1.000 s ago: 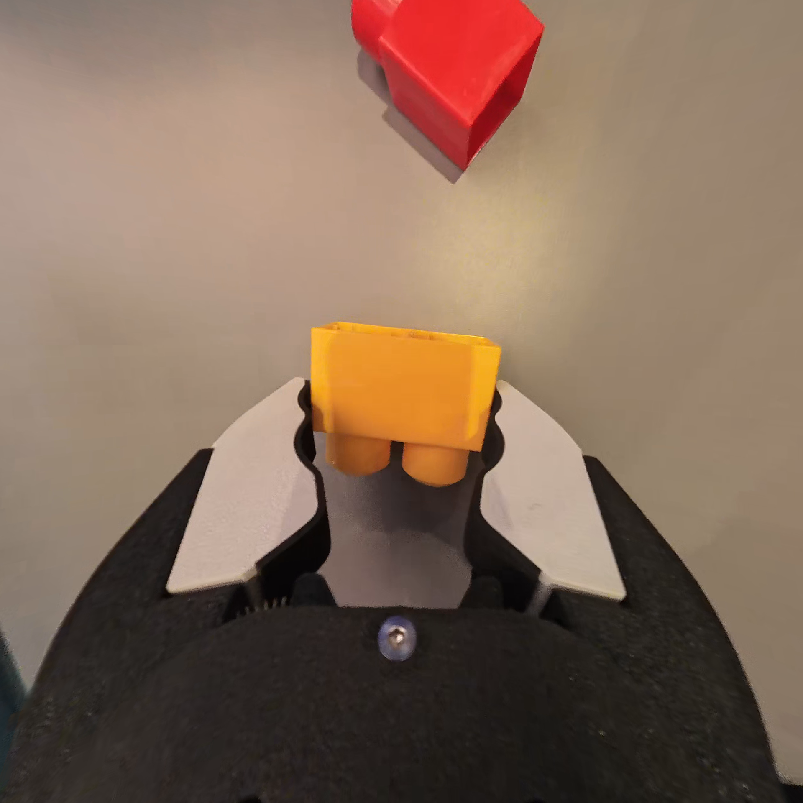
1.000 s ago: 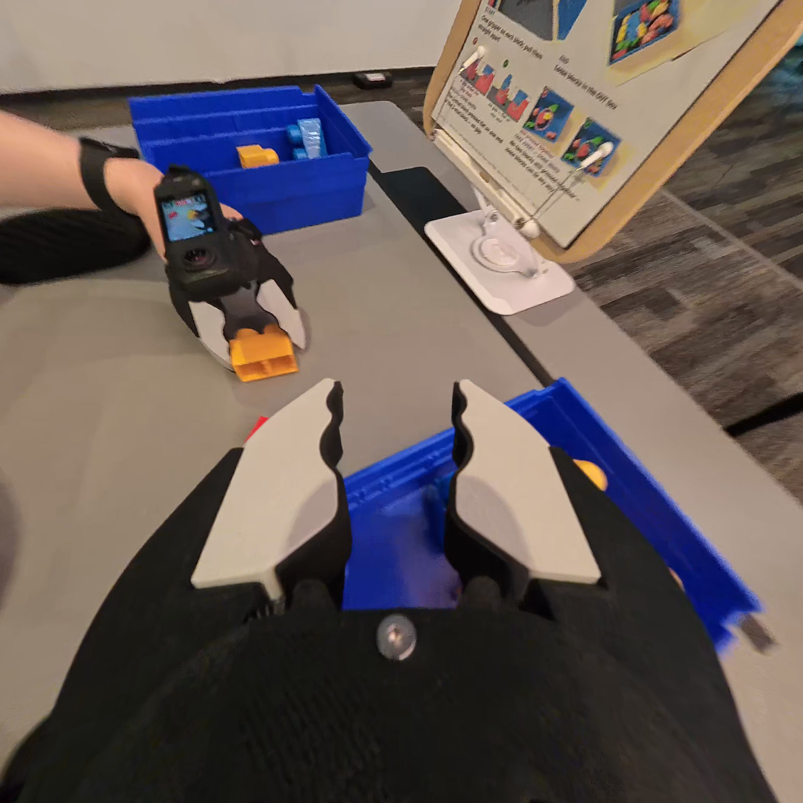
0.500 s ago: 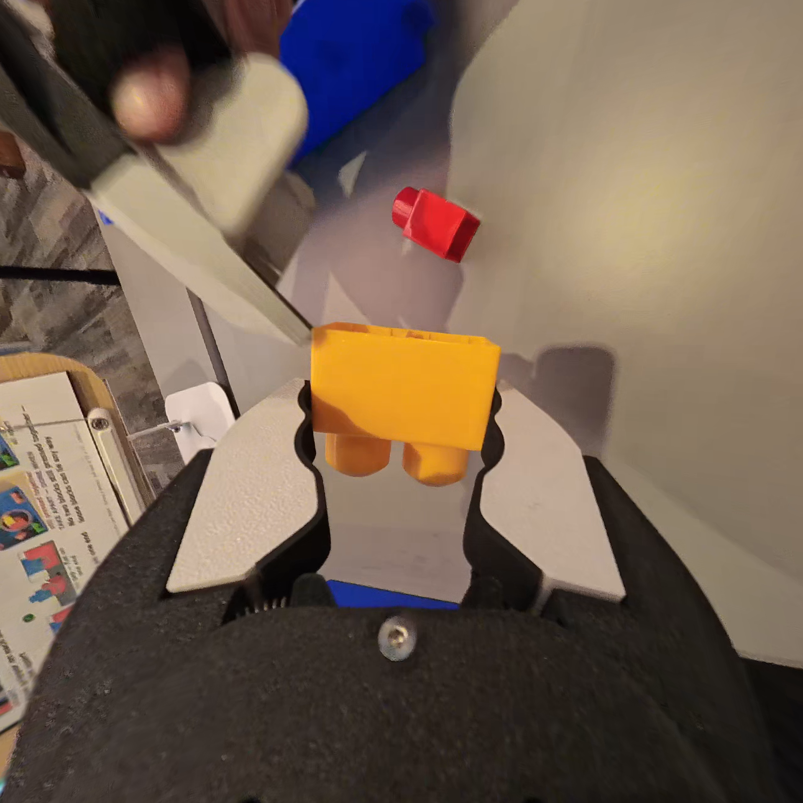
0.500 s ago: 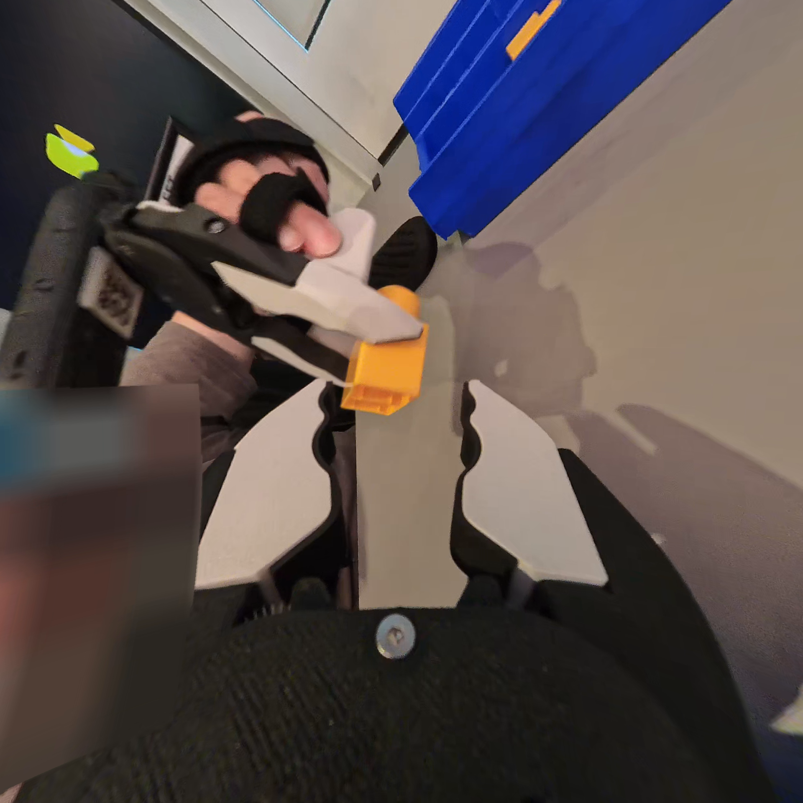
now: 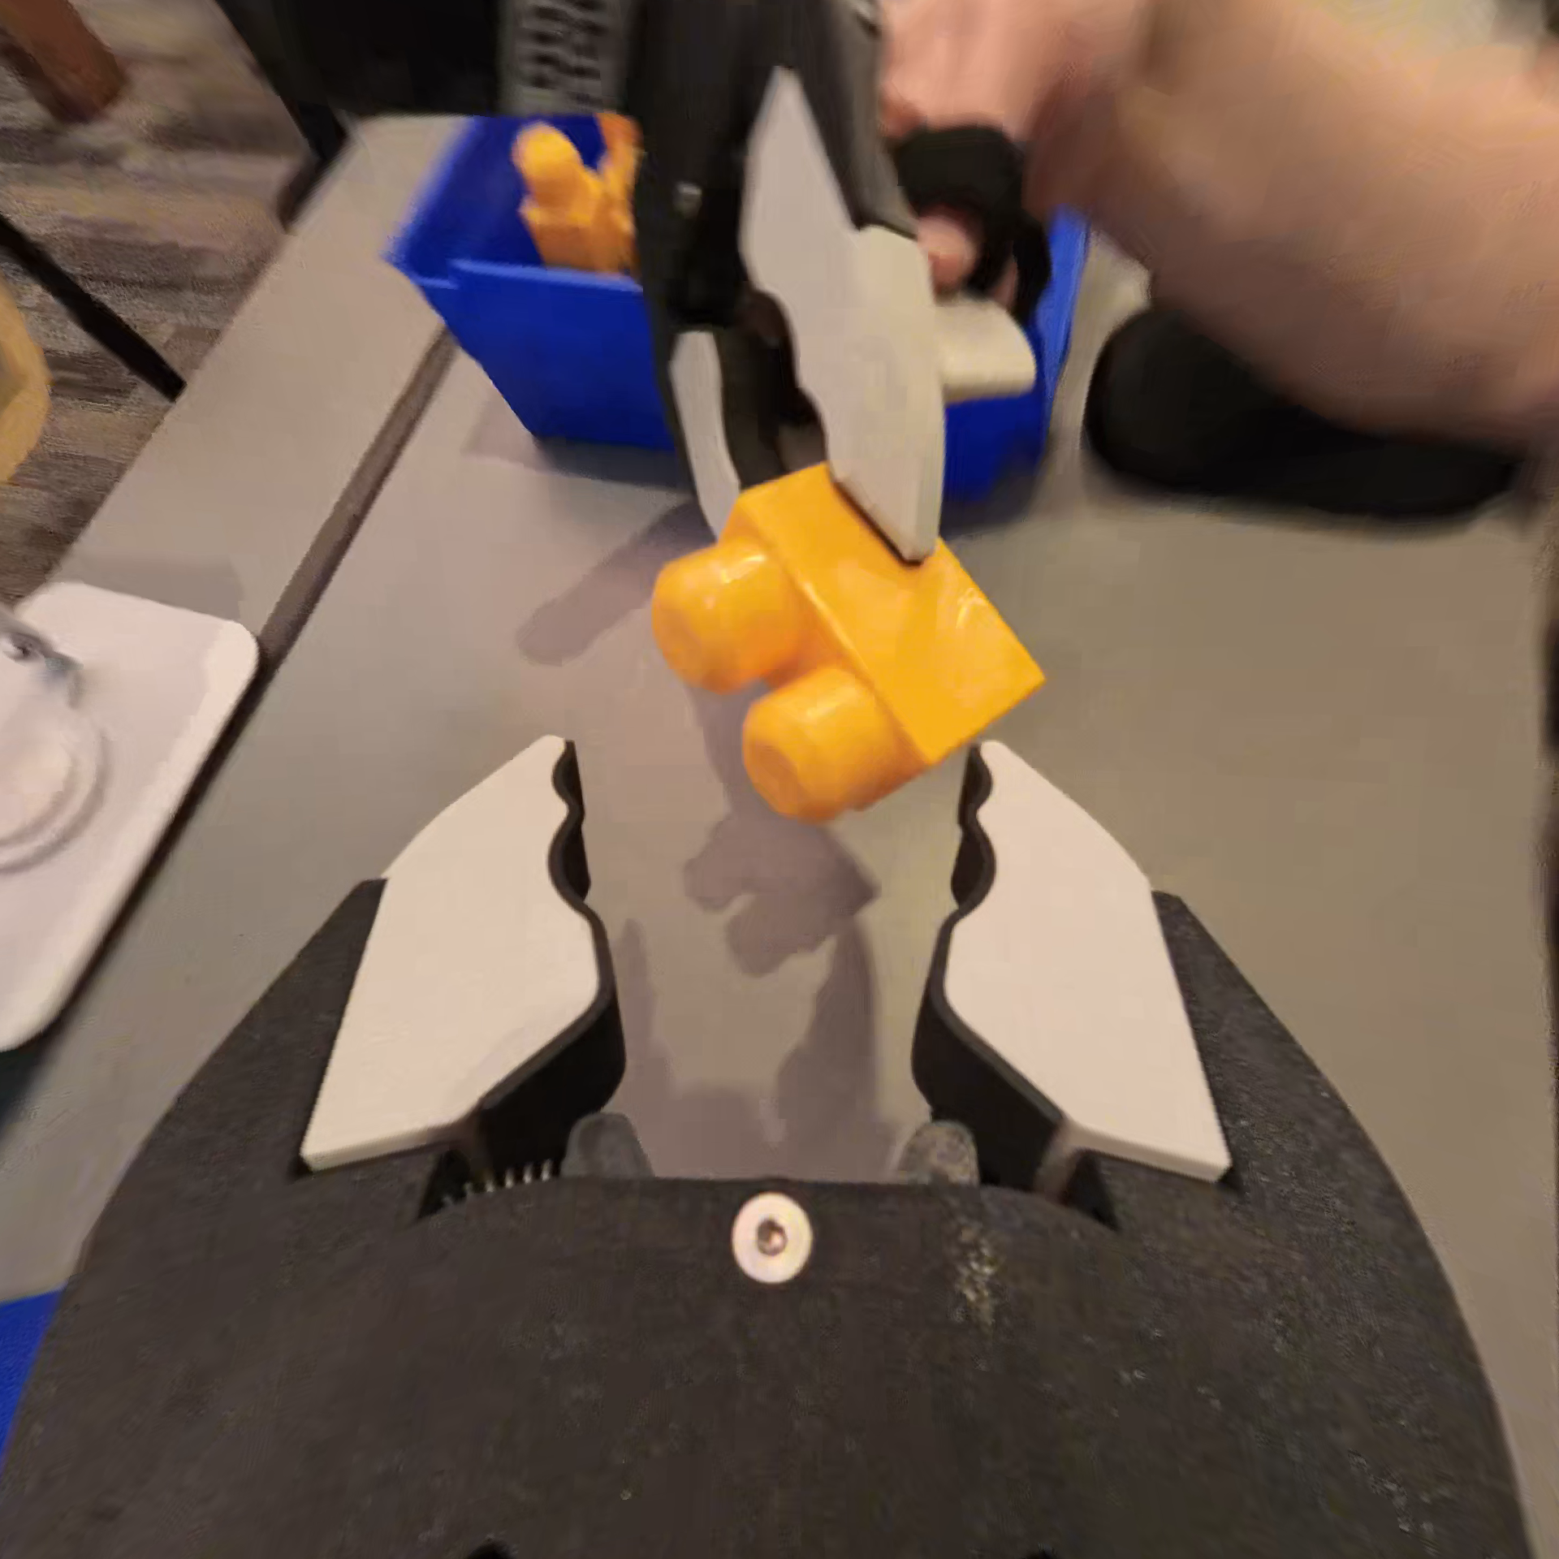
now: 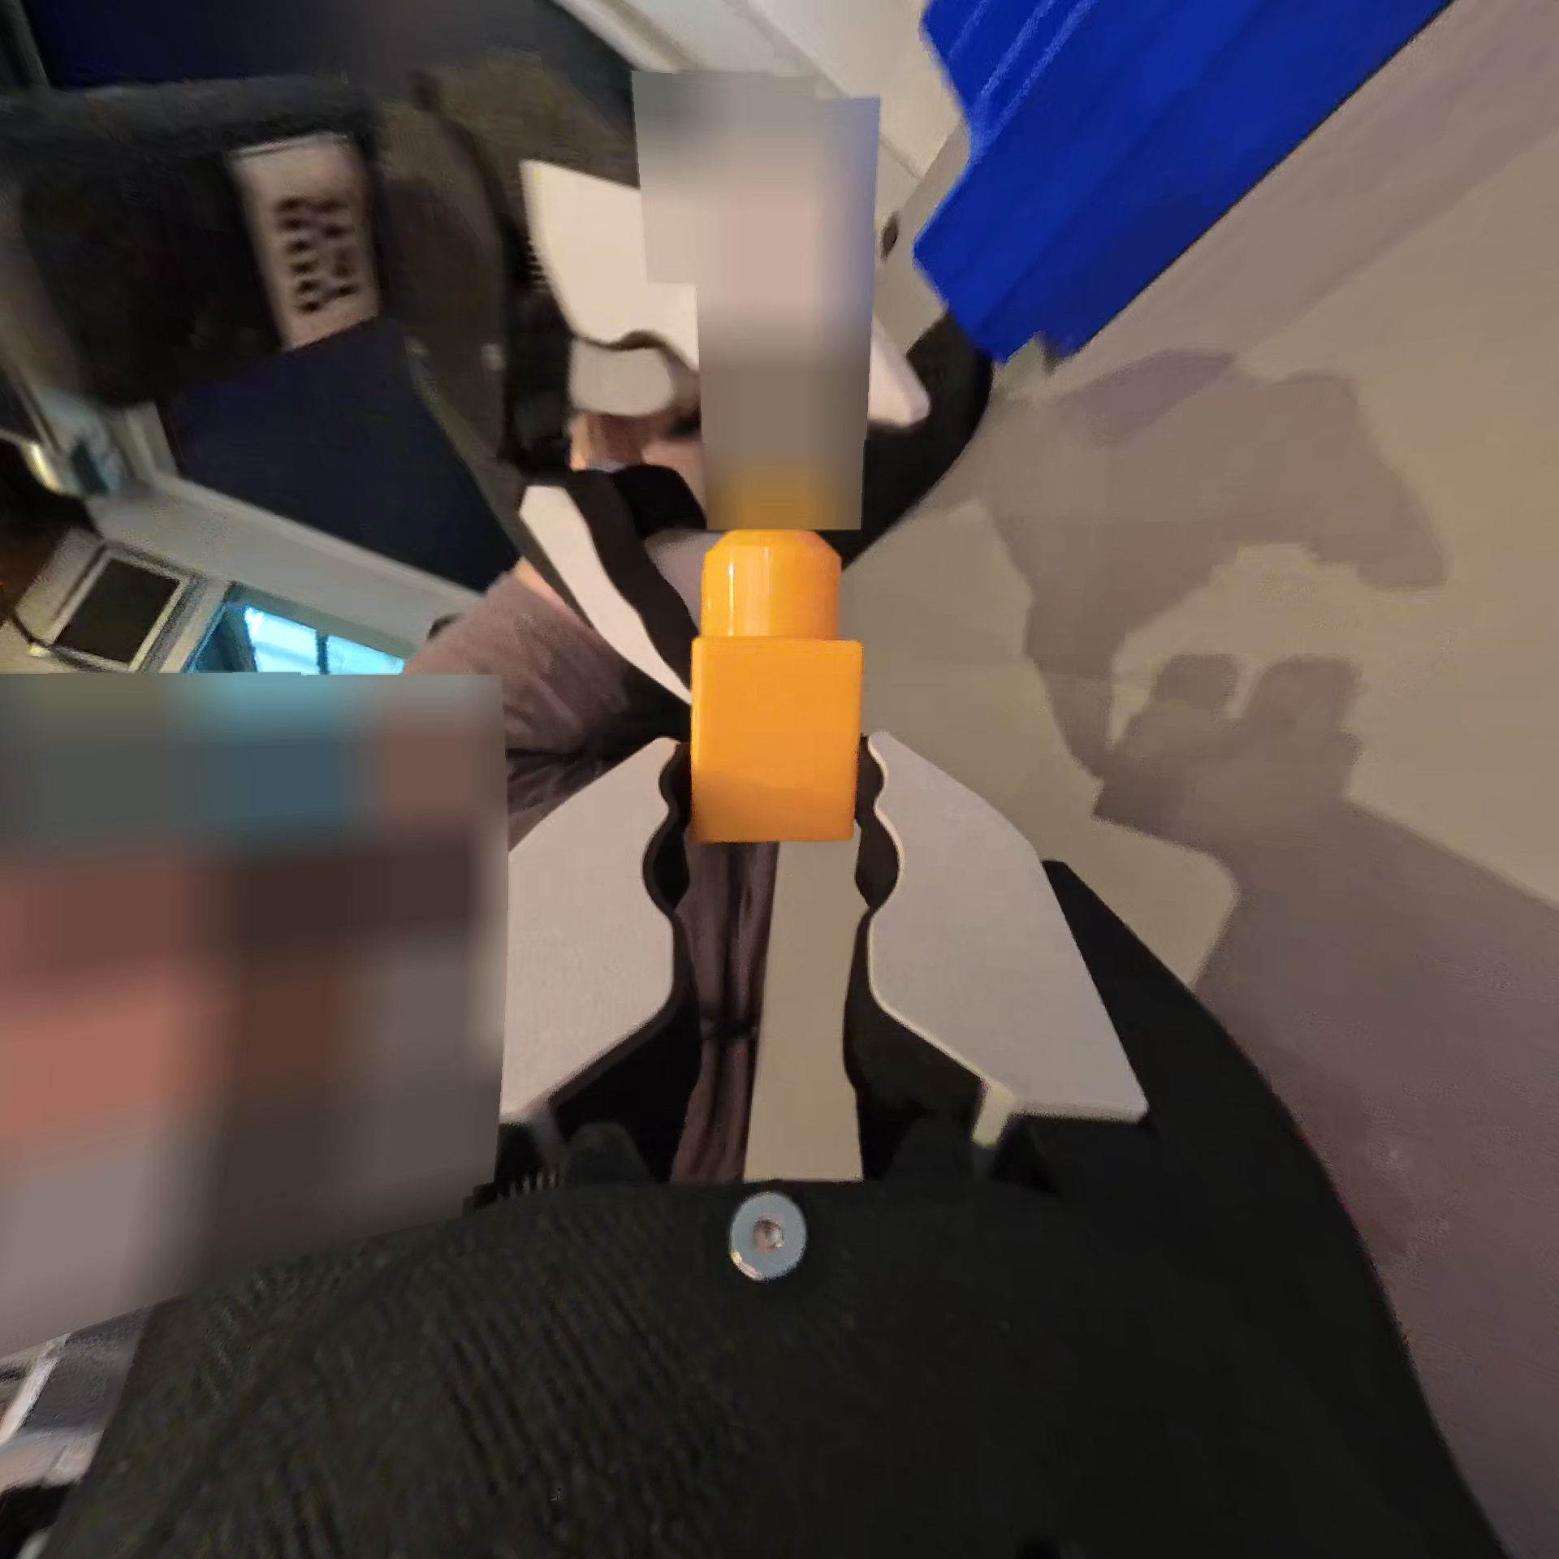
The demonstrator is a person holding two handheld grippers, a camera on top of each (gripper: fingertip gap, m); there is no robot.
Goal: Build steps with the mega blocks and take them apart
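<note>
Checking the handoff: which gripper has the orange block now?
The right gripper, shut on the orange block; the left gripper is open and holds nothing.

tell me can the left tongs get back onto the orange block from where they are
Probably yes. The left tongs are open and empty, and the orange block hangs just ahead of their tips with only bare air between. The right tongs grip its body, though, so mainly the two studs stay free to grab.
</note>
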